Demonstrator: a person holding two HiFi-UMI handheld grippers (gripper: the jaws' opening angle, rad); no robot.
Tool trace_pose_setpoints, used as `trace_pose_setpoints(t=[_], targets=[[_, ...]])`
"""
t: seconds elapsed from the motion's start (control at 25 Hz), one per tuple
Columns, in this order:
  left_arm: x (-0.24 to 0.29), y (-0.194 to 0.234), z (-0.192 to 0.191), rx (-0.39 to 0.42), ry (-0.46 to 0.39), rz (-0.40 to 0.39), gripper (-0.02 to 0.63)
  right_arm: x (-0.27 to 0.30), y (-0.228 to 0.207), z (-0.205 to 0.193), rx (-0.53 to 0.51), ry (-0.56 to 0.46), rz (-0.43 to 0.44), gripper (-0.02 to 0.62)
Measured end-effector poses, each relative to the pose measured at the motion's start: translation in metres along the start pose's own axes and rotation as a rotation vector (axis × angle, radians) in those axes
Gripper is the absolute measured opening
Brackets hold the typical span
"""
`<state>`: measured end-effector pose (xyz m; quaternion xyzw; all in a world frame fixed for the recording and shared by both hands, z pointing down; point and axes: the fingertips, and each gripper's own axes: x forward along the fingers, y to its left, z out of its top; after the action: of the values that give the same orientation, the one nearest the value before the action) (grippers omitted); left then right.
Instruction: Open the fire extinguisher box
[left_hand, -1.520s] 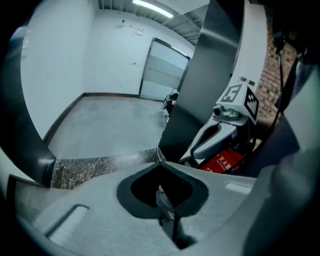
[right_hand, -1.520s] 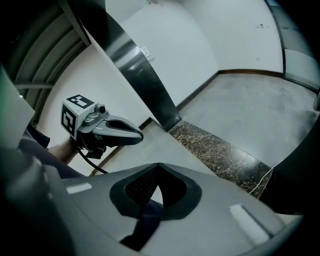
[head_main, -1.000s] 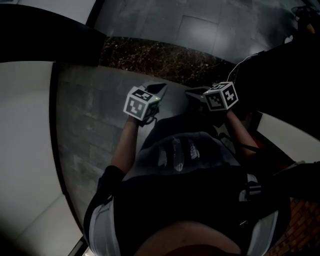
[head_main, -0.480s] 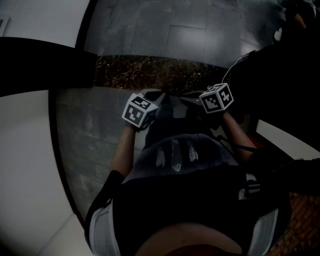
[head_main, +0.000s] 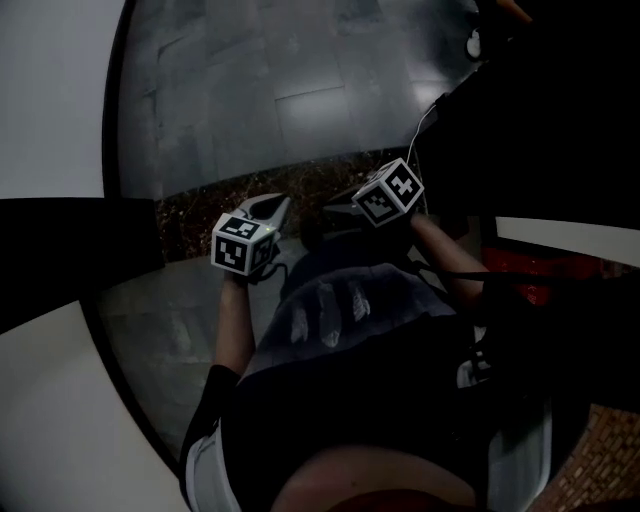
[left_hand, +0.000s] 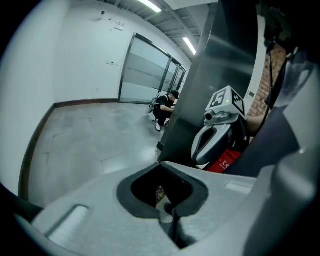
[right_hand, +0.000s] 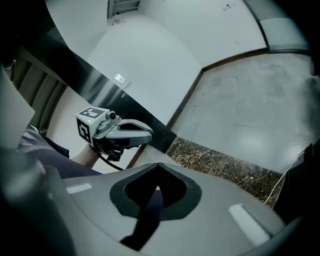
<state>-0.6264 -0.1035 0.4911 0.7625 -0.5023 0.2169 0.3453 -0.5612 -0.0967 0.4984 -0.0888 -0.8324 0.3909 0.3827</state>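
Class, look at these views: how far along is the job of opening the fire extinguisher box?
Done: nothing that shows; no opened box is in view. In hand: the left gripper and right gripper are both shut and empty, held above the floor. A red object at the right, possibly the box, is untouched. Left: reach the box and open it.

My left tool (head_main: 278, 205), right tool (head_main: 331, 209) out ahead, side by side, angled down. Both jaws together, nothing between. Forearms bare.
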Motion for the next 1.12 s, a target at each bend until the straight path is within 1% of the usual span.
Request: trace_pose_setpoints(t=[0.08,0.16,0.24,0.36,0.48,0.56,0.64,0.76,0.96,1.04,1.12], targets=[[-0.008,0.020,0.009,0.025,-0.011,0.002,0.002,0.008,0.003,0.019,-0.001,-0.030,-0.028,0.002],[-0.013,0.041,0.015,0.059,-0.017,0.035,0.002,0.015,0.006,0.030,0.014,-0.040,-0.044,0.002],[-0.019,0.058,0.024,0.071,-0.041,0.062,0.002,0.020,0.007,0.042,0.018,-0.040,-0.059,0.002],[-0.025,0.076,0.032,0.034,-0.070,0.081,0.001,0.024,0.008,0.059,0.018,-0.052,-0.070,0.002],[-0.030,0.092,0.035,-0.013,-0.082,0.101,0.001,0.028,0.009,0.070,0.024,-0.049,-0.073,0.002],[-0.027,0.098,0.036,-0.031,-0.079,0.110,0.000,0.029,0.006,0.075,0.024,-0.047,-0.070,0.002],[-0.018,0.101,0.037,-0.031,-0.067,0.109,0.000,0.030,-0.004,0.079,0.035,-0.056,-0.060,0.002],[-0.006,0.104,0.036,-0.036,-0.032,0.081,0.000,0.034,-0.019,0.090,0.047,-0.056,-0.033,0.002],[0.016,0.094,0.050,-0.023,0.042,0.044,0.002,0.025,-0.047,0.115,0.031,-0.045,0.048,0.002],[0.023,0.098,0.053,-0.027,0.072,0.045,0.002,0.021,-0.055,0.124,0.035,-0.059,0.075,0.002],[0.034,0.106,0.064,-0.042,0.087,0.059,0.002,0.012,-0.068,0.135,0.035,-0.065,0.093,0.002]])
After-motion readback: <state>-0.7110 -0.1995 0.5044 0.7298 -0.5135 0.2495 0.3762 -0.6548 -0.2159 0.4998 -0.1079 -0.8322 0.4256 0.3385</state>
